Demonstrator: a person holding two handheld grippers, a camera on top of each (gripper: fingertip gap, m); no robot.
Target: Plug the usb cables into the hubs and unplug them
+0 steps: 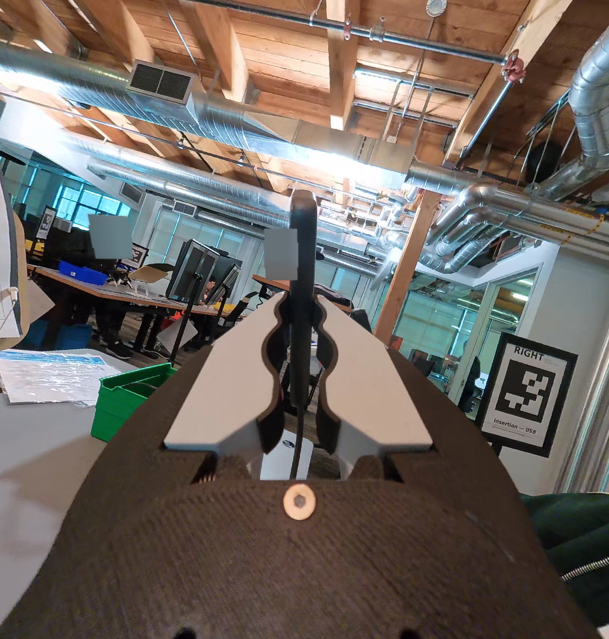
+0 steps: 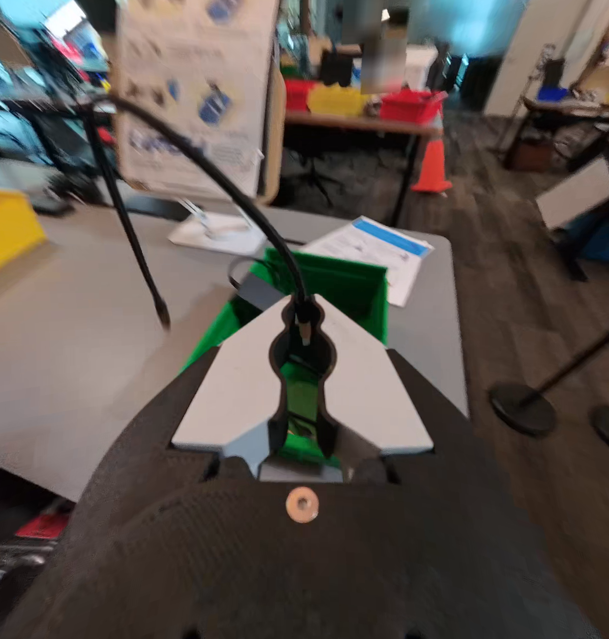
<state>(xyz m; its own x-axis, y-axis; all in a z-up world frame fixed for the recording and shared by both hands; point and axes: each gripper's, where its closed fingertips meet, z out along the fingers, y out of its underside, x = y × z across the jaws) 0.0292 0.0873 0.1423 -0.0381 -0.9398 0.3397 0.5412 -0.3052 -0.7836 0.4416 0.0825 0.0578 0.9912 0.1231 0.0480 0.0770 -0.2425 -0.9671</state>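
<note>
My grey tabletop carries a green bin with printed papers just beyond it. A yellow bin sits at its left edge, and a clear stand's white base farther back.

Your left gripper pinches a flat black hub edge-on, raised toward the ceiling, beside the green bin.

Left tool tilted upward, right tool downward, both clamped.

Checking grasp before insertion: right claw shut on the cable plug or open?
Shut on the USB cable: right claw pinches its plug end at the tips.
</note>
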